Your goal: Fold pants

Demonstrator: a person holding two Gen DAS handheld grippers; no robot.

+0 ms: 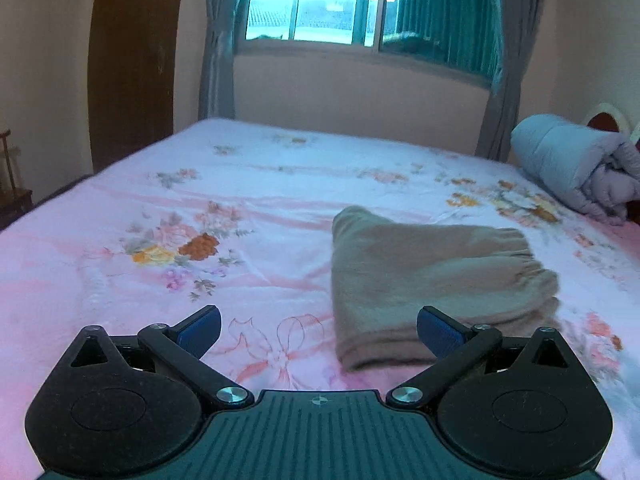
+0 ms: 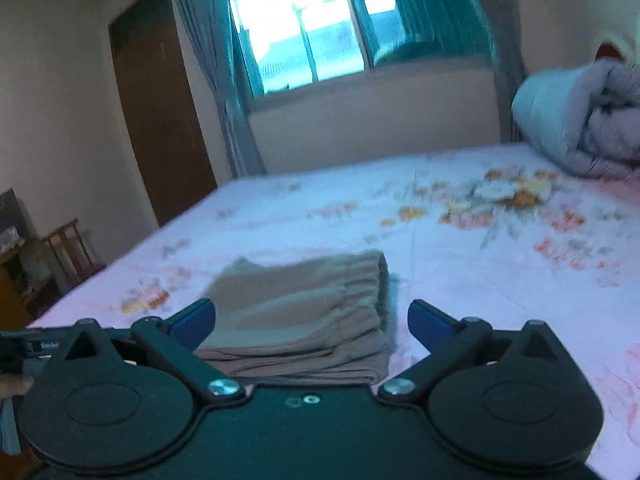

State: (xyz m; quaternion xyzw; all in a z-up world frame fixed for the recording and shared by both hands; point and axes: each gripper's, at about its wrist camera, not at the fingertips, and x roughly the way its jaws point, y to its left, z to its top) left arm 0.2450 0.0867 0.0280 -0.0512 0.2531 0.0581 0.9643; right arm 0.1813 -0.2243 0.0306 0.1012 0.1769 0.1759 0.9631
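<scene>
Khaki pants (image 2: 304,312) sit folded in a compact stack just ahead of the right gripper (image 2: 311,322), ahead-right of the left gripper (image 1: 319,330). Both spread wide, empty. On the floral bedsheet (image 1: 200,208), folding looks finished.

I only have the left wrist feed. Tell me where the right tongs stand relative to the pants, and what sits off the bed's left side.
Observer: The right tongs are open and hold nothing; the folded pants lie on the bed straight ahead between the blue pads.
Operator: Report the elastic waistband's side from there.
Observer: In the right wrist view the gathered waistband forms the stack's right edge, and layered folds face the camera.
Operator: Now the floor area on the left.
Observer: A wooden chair stands beside the bed, below the brown door; a dark cluttered piece sits further left, too blurred to name.
</scene>
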